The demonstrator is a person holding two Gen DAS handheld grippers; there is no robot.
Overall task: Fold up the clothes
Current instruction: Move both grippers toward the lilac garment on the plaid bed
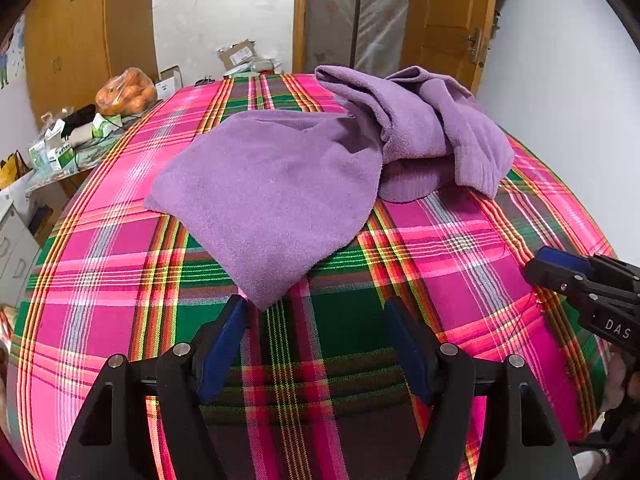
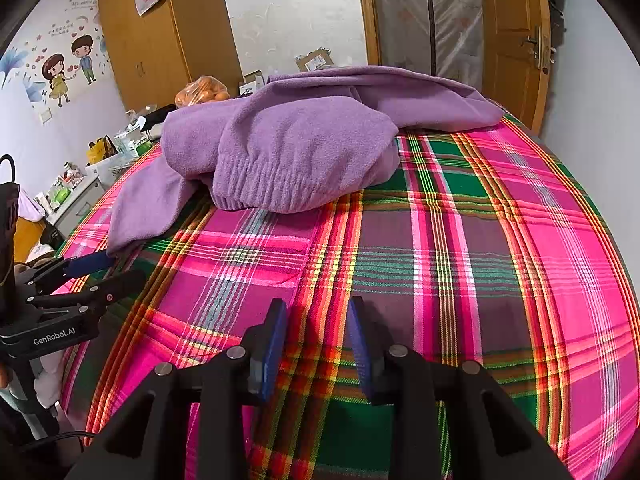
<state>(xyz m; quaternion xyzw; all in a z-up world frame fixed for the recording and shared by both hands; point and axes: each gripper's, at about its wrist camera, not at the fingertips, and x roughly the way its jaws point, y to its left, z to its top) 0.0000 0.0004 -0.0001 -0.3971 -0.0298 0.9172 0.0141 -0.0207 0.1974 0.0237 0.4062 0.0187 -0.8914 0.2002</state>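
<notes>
Purple garment point(image 1: 280, 184) lies rumpled on the plaid bedspread point(image 1: 460, 280), flat corner to the left, bunched sleeves and ribbed hem to the right. Left gripper point(image 1: 316, 312) hangs spread wide at that corner, grasping nothing; right gripper point(image 2: 316, 312) is half parted, empty. Pinching bedspread along with fleece could drag both

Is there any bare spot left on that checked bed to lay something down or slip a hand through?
Yes. The plaid cover is bare to the right of the purple garment, and along the near edge between the left gripper and right gripper. The heap fills the far middle. The side table past the bed's left edge is packed with boxes and bagged oranges.
</notes>
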